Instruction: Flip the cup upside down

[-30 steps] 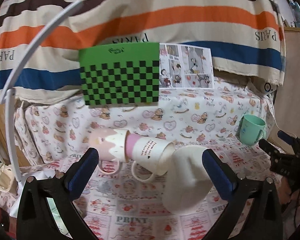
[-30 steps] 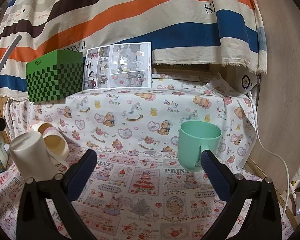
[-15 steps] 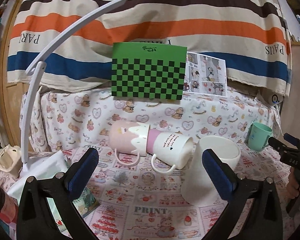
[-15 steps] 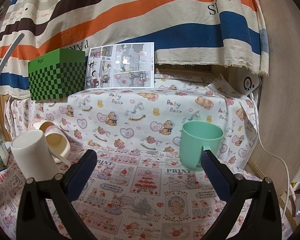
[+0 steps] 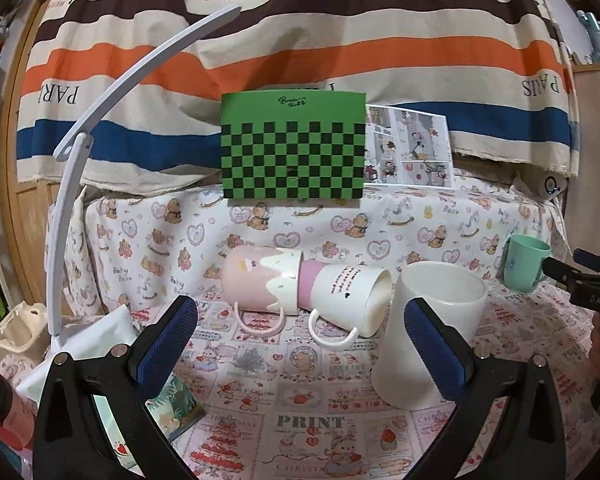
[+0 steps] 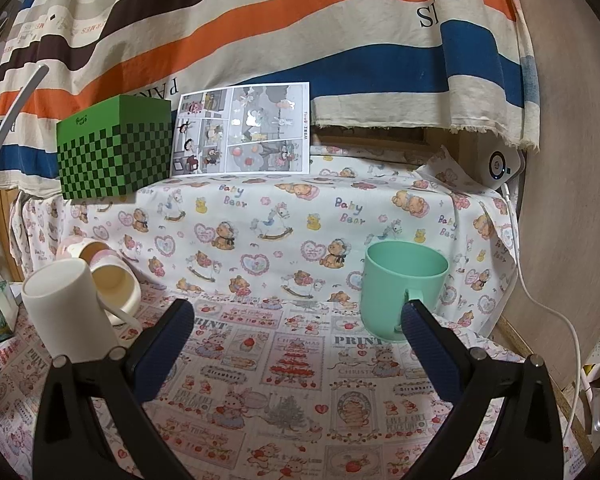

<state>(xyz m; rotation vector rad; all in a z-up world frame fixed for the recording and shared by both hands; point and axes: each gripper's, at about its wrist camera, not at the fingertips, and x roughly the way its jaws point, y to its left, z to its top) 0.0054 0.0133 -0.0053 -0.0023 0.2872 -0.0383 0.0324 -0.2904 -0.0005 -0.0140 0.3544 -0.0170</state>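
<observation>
left tongs (image 5: 300, 330): jaws are seen spread wide apart, nothing between the blue pads, held low over the printed cloth (image 5: 312, 428) that covers the surface.

right tongs (image 6: 298, 328): jaws likewise spread apart and holding nothing. in the left wrist view the right tongs are seen at the far right edge, just beside the mint green cup.

white cup (image 5: 428, 332): standing on the cloth with its mouth up and leaning slightly, just behind the right pad of the left tongs; whether pad and cup touch cannot be told. in the right wrist view the same cup (image 6: 70, 312) is seen at far left, well apart from the right tongs.

two mugs lying on their sides, nested: the pink mug (image 5: 260, 282) with a cream drip pattern receives the base of the white-and-pink mug (image 5: 348, 298), whose mouth is turned toward the white cup. both handles are turned down toward the cloth.

mint green cup (image 6: 402, 290): upright, mouth up, handle facing the camera, just behind the right pad of the right tongs.

noted on the raised shelf behind: green checkered box (image 5: 294, 152), comic sheet (image 6: 242, 130) propped beside it, striped fabric (image 5: 300, 40) hung behind. a white curved stand (image 5: 76, 184) is noted at left.
</observation>
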